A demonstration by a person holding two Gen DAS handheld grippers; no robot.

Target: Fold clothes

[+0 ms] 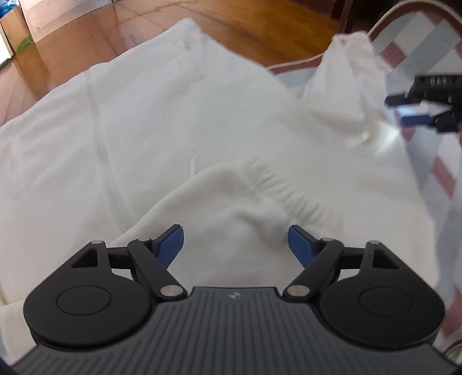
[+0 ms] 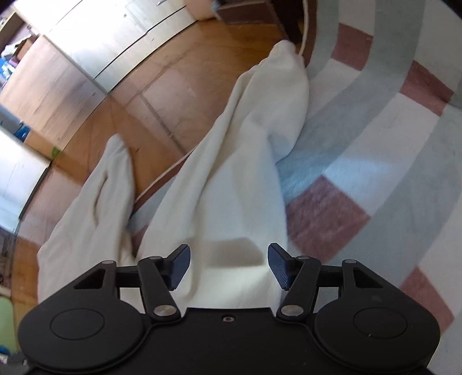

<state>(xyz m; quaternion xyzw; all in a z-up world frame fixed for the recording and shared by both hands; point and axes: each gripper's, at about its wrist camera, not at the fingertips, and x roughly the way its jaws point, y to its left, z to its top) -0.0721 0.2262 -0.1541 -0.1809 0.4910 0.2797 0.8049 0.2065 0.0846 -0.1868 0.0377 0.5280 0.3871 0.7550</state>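
**White garment lies straight ahead of both tongs, long axis running away**

White cloth fills the left wrist view: the garment [image 1: 161,121] is spread over a rug [image 1: 444,176], with its far part hanging past the rug's edge onto the wooden floor [image 1: 260,26]. A ribbed, gathered band [image 1: 277,187] sits just ahead of the left tongs [image 1: 236,245], slightly to their right. These tongs stand wide open above the cloth with nothing between the pads [image 1: 171,245]; whether they touch the fabric cannot be told.

Further right in the same view a raised fold [image 1: 346,80] stands near the right tongs [image 1: 410,111], which look open there and hold nothing.

From the right wrist camera, the right tongs [image 2: 229,266] are parted wide and empty, over a long strip of the garment [image 2: 231,178] that runs away toward the floor [image 2: 161,95]. The rug [image 2: 361,161] lies bare to the right of it.

By my reading the left tongs are nearer a graspable edge, the band; the next grasp probably depends on closing over it and folding along the long axis.
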